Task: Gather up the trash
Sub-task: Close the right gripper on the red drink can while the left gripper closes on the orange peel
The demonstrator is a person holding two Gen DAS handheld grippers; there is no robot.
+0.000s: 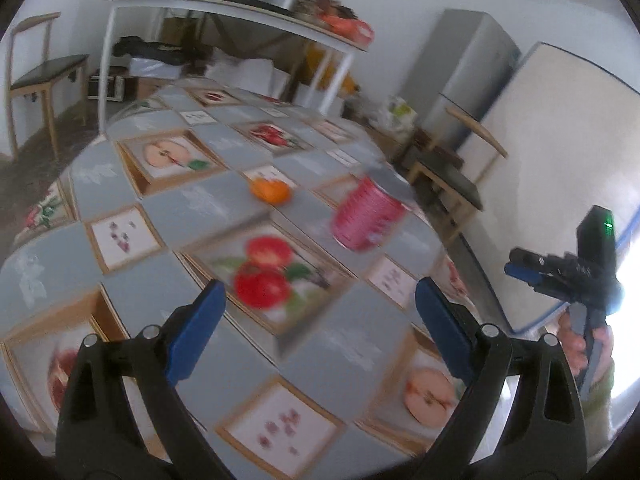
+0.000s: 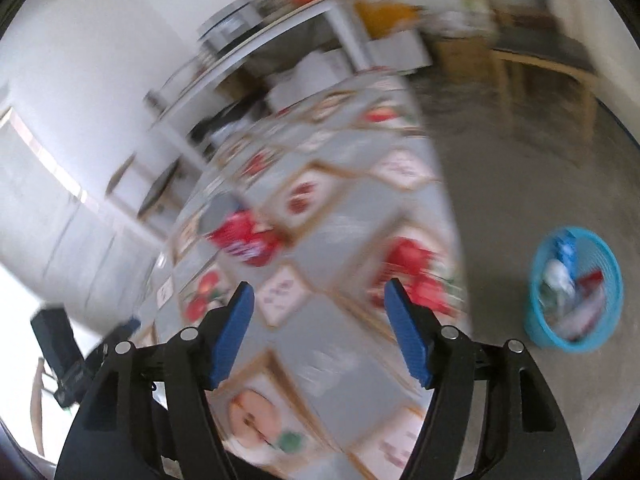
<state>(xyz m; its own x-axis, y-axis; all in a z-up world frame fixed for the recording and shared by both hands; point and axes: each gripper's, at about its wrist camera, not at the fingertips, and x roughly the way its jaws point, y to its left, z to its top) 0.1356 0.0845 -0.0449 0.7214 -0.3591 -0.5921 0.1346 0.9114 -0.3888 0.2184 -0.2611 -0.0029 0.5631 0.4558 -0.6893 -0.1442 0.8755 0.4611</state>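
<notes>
Kitchen clutter filled the background, a white shelf unit and a grey fridge behind, and up front a table (image 1: 224, 200) under a grey cloth printed with fruit squares. On that cloth stood the red can (image 1: 370, 216), upright or close to it, its silver top leaning a little away from the lens, though the blur made the exact tilt hard to call. Beyond the can and to its left sat a small orange fruit or peel (image 1: 270, 190), well apart from it.

The left tool (image 1: 318, 320) hovered above the near part of the table with its blue pads spread wide and nothing between them. The can lay ahead of it and off to the right of its centre line, nearer the right pad's side. The right tool (image 2: 318, 332) was also gaping wide and empty; from its own camera the can (image 2: 244, 238) lay ahead and to the left. That view was heavily smeared.

So the can sat between the two tools' lines of sight. Which was nearer was a close call; from these pictures, the left tool looked the squarer on it. With the can's long axis standing up from the table, a level grip across its side seemed the natural approach.

Down on the floor to the right of the table waited the blue basket (image 2: 536, 280), already carrying wrappers and other scraps. That put the drop-off on the right tool's side.
</notes>
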